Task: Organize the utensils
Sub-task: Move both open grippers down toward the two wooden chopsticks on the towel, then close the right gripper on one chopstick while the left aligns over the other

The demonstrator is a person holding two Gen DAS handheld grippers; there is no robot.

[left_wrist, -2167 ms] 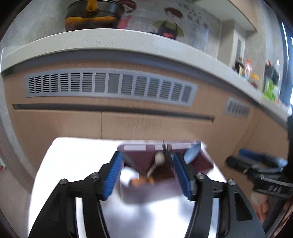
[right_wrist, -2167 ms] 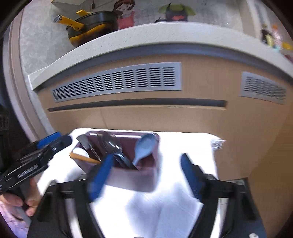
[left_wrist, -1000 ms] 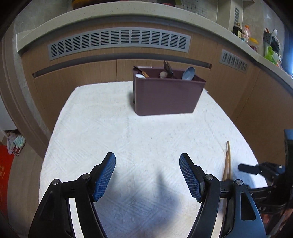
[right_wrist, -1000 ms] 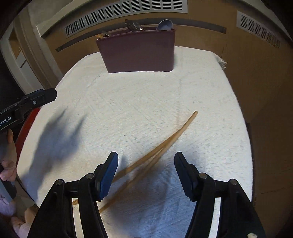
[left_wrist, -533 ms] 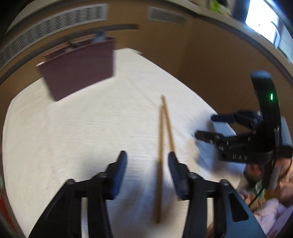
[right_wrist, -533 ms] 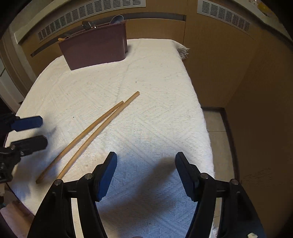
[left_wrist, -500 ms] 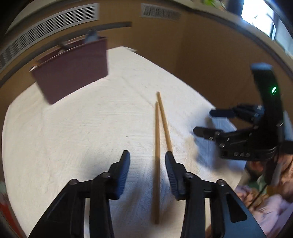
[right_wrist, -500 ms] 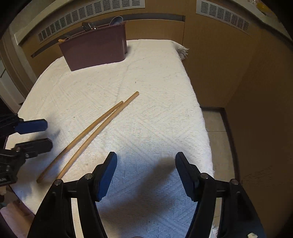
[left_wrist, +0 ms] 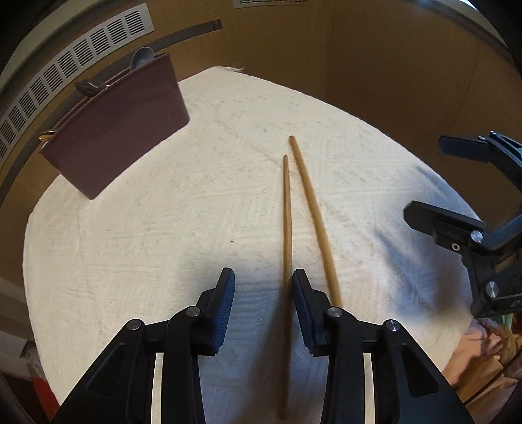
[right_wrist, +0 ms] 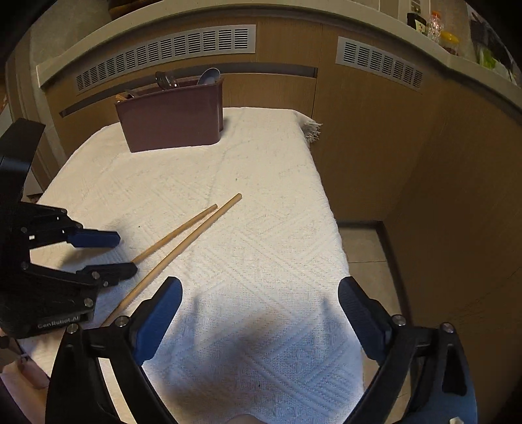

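Note:
Two wooden chopsticks lie side by side on the white cloth. My left gripper hovers low over their near ends, jaws narrowed but open. The left chopstick runs between the jaws close to the right pad, which does not press on it. The other chopstick passes outside that pad. My right gripper is to the right of the chopsticks, its jaws opening wide with nothing between them. A maroon utensil holder with spoons and other utensils stands at the cloth's far end.
Wooden cabinet fronts with grey vents close in behind and to the right. A tiled floor drops off past the cloth's right edge. Bottles stand on the counter above. A pink sleeve shows at the near right.
My left gripper swung right and down over the chopsticks' near ends and narrowed its jaws. The right gripper shifted right, off the chopsticks, and spread its jaws wide.

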